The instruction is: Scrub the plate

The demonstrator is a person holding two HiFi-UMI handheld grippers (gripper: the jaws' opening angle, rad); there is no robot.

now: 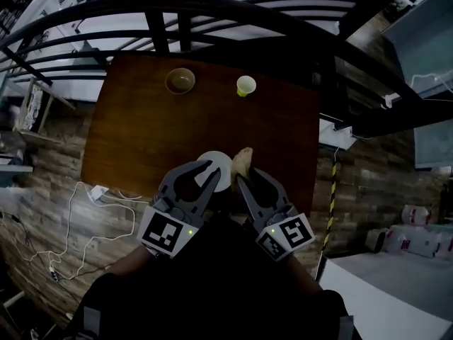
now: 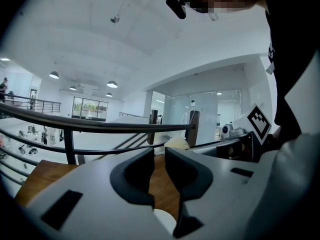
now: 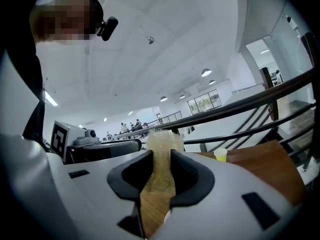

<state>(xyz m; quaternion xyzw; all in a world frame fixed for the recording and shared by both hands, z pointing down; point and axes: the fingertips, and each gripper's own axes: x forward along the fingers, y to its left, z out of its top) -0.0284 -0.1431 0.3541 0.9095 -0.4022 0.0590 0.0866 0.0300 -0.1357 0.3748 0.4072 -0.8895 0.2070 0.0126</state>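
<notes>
A small white plate (image 1: 221, 170) lies near the front edge of the brown wooden table (image 1: 141, 133). My left gripper (image 1: 201, 170) hovers over the plate's left side, its jaws a narrow gap apart. In the left gripper view only wood shows between the left gripper's (image 2: 160, 156) jaws, and a sliver of the plate (image 2: 165, 221) shows low down beneath them. My right gripper (image 1: 247, 175) is just right of the plate, shut on a pale yellow sponge (image 1: 242, 161). The sponge (image 3: 161, 145) stands up between the right gripper's (image 3: 161, 160) pads.
A tan bowl (image 1: 180, 81) and a yellow-green cup (image 1: 245, 86) stand at the table's far side; the cup (image 3: 220, 155) also shows in the right gripper view. A black railing (image 1: 212, 9) runs behind the table. White cables (image 1: 71, 218) lie on the floor at left.
</notes>
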